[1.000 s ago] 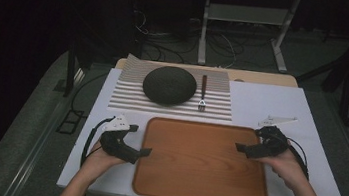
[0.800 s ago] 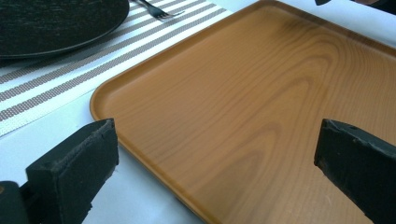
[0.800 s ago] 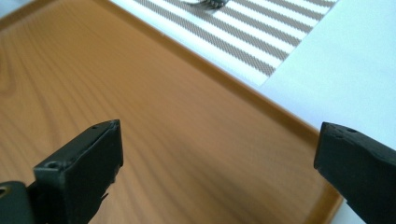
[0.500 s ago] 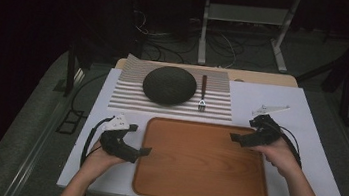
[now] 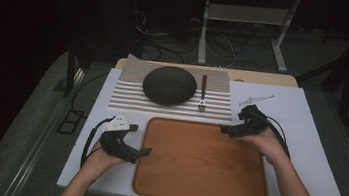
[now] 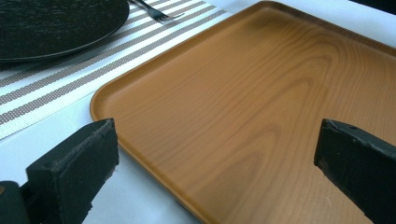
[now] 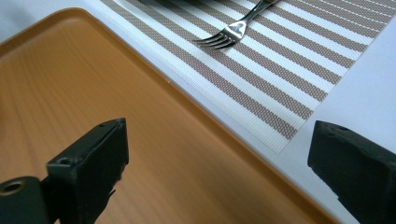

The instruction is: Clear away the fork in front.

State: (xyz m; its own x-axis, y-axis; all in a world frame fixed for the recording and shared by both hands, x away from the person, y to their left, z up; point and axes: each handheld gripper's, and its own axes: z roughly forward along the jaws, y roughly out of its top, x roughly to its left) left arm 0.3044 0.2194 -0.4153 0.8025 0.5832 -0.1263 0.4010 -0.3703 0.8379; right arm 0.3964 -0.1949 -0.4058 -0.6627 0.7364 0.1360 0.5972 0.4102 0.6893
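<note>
A wooden tray (image 5: 202, 167) lies on the white table in front of the person. Behind it a striped placemat (image 5: 127, 97) carries a dark round plate (image 5: 169, 85) and a fork (image 5: 202, 94). My left gripper (image 5: 143, 152) rests at the tray's left edge, jaws open and empty, pointing across the tray (image 6: 261, 107). My right gripper (image 5: 226, 131) hovers over the tray's far right corner, open and empty, aimed toward the fork (image 7: 233, 30) on the placemat (image 7: 299, 60). The plate (image 6: 51, 23) shows at the top left of the left gripper view.
The white table (image 5: 311, 120) has bare surface to the right of the tray and placemat. A small pale object (image 5: 257, 99) lies on the table behind my right gripper. Cables and a metal stand sit on the dark floor beyond.
My right gripper has moved left and away from the person, from the tray's right edge to its far right corner. The left gripper has stayed put.
</note>
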